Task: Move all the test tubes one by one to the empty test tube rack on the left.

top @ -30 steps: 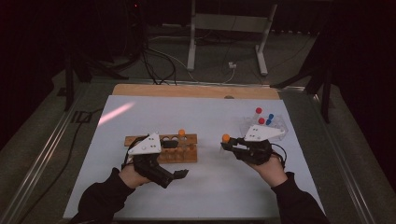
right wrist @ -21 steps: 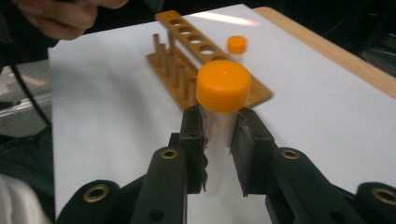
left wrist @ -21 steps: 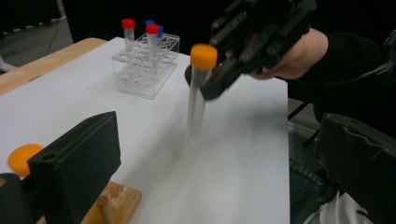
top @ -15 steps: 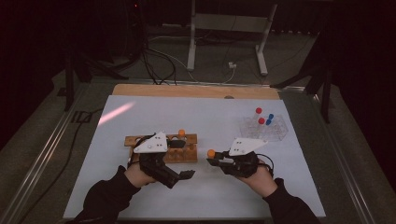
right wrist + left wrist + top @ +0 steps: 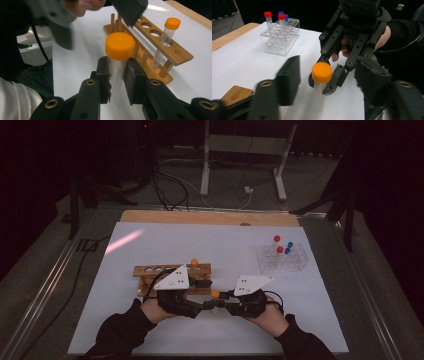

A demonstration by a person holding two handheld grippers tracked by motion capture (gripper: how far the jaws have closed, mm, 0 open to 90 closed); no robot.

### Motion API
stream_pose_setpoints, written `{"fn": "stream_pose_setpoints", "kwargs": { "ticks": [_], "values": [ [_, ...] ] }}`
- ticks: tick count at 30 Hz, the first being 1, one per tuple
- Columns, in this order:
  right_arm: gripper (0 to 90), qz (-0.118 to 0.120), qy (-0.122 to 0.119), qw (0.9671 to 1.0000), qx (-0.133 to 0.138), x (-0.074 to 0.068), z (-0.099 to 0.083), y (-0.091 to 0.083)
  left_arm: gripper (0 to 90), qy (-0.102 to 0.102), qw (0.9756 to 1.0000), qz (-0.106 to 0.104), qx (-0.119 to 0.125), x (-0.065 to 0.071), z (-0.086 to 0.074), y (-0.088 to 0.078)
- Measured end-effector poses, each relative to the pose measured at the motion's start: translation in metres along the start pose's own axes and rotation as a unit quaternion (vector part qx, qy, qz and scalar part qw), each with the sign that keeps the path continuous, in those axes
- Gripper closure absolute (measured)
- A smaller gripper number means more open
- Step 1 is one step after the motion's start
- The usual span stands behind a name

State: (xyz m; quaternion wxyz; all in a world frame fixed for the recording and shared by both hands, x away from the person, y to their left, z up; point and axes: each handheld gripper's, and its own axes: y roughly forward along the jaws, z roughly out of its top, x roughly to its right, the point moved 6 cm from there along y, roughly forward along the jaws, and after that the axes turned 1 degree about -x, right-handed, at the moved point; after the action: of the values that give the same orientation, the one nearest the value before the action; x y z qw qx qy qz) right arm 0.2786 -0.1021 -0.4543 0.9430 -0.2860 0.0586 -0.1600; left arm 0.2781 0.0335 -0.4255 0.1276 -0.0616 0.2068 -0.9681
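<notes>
A clear tube with an orange cap (image 5: 119, 45) stands upright between my right gripper's (image 5: 117, 77) pads, which are shut on its body just under the cap. In the high view that tube (image 5: 215, 293) is in front of the wooden rack (image 5: 170, 271), between the two hands. My left gripper (image 5: 329, 82) faces the right one. Its jaws have just been closing, with the tube's cap (image 5: 321, 72) between them; they are blurred and stand clear of it on both sides. A second orange-capped tube (image 5: 167, 32) stands in the wooden rack's end hole.
A clear plastic rack (image 5: 283, 258) with red- and blue-capped tubes stands at the back right of the white mat. The wooden rack (image 5: 172, 53) has several free holes. A bare wooden strip (image 5: 210, 217) runs along the table's far edge.
The right gripper has carried the orange-capped tube leftward and nearer, in front of the wooden rack. The left gripper has come up to meet it.
</notes>
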Motion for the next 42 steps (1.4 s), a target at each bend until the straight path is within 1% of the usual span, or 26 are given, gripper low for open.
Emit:
{"fn": "stream_pose_setpoints", "kwargs": {
  "ticks": [3, 9, 14, 20, 21, 22, 24, 26, 28, 29, 31, 32, 35, 36, 37, 40, 42],
  "values": [
    [75.1, 0.002, -0.002, 1.0, -0.001, -0.001, 0.0, 0.001, 50.8, 0.004, 1.0, 0.005, -0.005, -0.001, -0.001, 0.003],
    [75.0, 0.003, -0.001, 1.0, -0.001, -0.002, 0.001, 0.001, 60.2, 0.014, 0.9997, 0.012, -0.018, 0.0, -0.003, 0.008],
    [75.1, 0.003, -0.001, 1.0, -0.001, -0.002, 0.0, 0.0, 69.3, 0.015, 0.9997, 0.01, -0.018, 0.0, -0.004, 0.01],
    [74.0, 0.0, 0.002, 1.0, 0.006, -0.002, 0.002, 0.0, 71.5, 0.017, 0.9996, 0.011, -0.018, -0.002, -0.001, 0.008],
    [72.2, -0.002, 0.001, 1.0, 0.006, -0.002, 0.002, -0.001, 71.5, 0.017, 0.9996, 0.013, -0.018, -0.002, 0.0, 0.007],
    [68.0, -0.006, 0.0, 1.0, 0.007, -0.001, 0.002, -0.001, 71.6, 0.018, 0.9996, 0.016, -0.016, -0.003, 0.001, 0.006],
    [65.4, -0.011, -0.002, 0.9999, 0.01, -0.001, 0.003, -0.002, 71.6, 0.016, 0.9996, 0.018, -0.014, -0.005, 0.004, 0.002],
    [58.9, -0.016, 0.003, 0.9997, 0.017, 0.001, 0.003, -0.004, 71.6, 0.014, 0.9996, 0.023, -0.011, -0.007, 0.006, -0.003],
    [53.0, -0.025, 0.005, 0.9994, 0.023, 0.003, 0.004, -0.007, 71.6, 0.015, 0.9993, 0.033, -0.011, -0.01, 0.009, -0.008],
    [49.1, -0.026, 0.006, 0.9992, 0.029, 0.004, 0.004, -0.008, 71.6, 0.014, 0.9993, 0.034, -0.011, -0.012, 0.01, -0.011],
    [42.5, -0.032, 0.012, 0.9986, 0.041, 0.006, 0.006, -0.012, 71.6, 0.013, 0.9989, 0.044, -0.008, -0.015, 0.011, -0.017],
    [39.7, -0.032, 0.014, 0.9984, 0.044, 0.007, 0.007, -0.013, 71.7, 0.012, 0.9988, 0.046, -0.009, -0.017, 0.012, -0.019],
    [30.9, -0.033, 0.022, 0.9977, 0.054, 0.009, 0.009, -0.016, 71.6, 0.011, 0.9981, 0.06, -0.009, -0.024, 0.014, -0.028],
    [28.0, -0.034, 0.023, 0.9976, 0.057, 0.009, 0.01, -0.017, 71.6, 0.009, 0.9978, 0.065, -0.006, -0.026, 0.015, -0.031],
    [23.3, -0.035, 0.025, 0.9974, 0.058, 0.01, 0.01, -0.018, 71.6, 0.008, 0.9975, 0.069, -0.005, -0.028, 0.015, -0.034],
    [14.6, -0.043, 0.029, 0.9968, 0.061, 0.011, 0.012, -0.02, 71.7, 0.004, 0.9967, 0.081, -0.002, -0.035, 0.019, -0.043],
    [14.4, -0.042, 0.036, 0.9963, 0.066, 0.012, 0.013, -0.021, 71.6, 0.004, 0.9959, 0.091, -0.001, -0.04, 0.022, -0.048]
  ]
}}
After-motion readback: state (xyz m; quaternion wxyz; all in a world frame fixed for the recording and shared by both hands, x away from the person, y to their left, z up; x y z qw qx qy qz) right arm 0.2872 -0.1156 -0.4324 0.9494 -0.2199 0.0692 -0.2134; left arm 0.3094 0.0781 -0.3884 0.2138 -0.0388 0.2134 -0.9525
